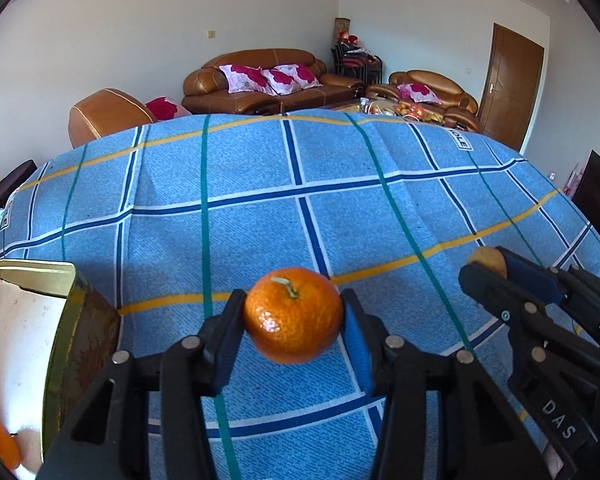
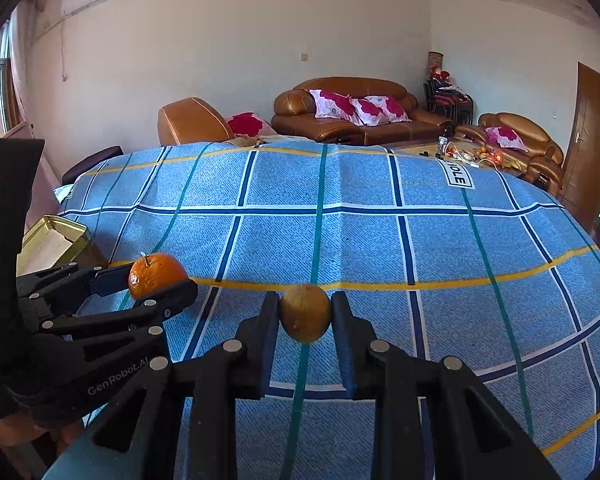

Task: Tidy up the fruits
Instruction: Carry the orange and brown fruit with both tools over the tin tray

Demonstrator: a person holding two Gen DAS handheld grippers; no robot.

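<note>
Fruits were both held above the blue worktop point(image 1: 260, 200). At far left stood the gold tin point(image 1: 66, 304), nearest the left gripper point(image 1: 294, 316), whose jaws pressed on the orange point(image 1: 294, 314); rightward, the right gripper point(image 2: 305, 314) clamped the brown fruit point(image 2: 305, 312).

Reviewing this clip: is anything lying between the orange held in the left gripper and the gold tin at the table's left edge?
Nothing visible does. The left gripper is shut on the orange, and only bare blue checked cloth lies between it and the gold tin. The right gripper, shut on a small brown fruit, is on the other side.
</note>
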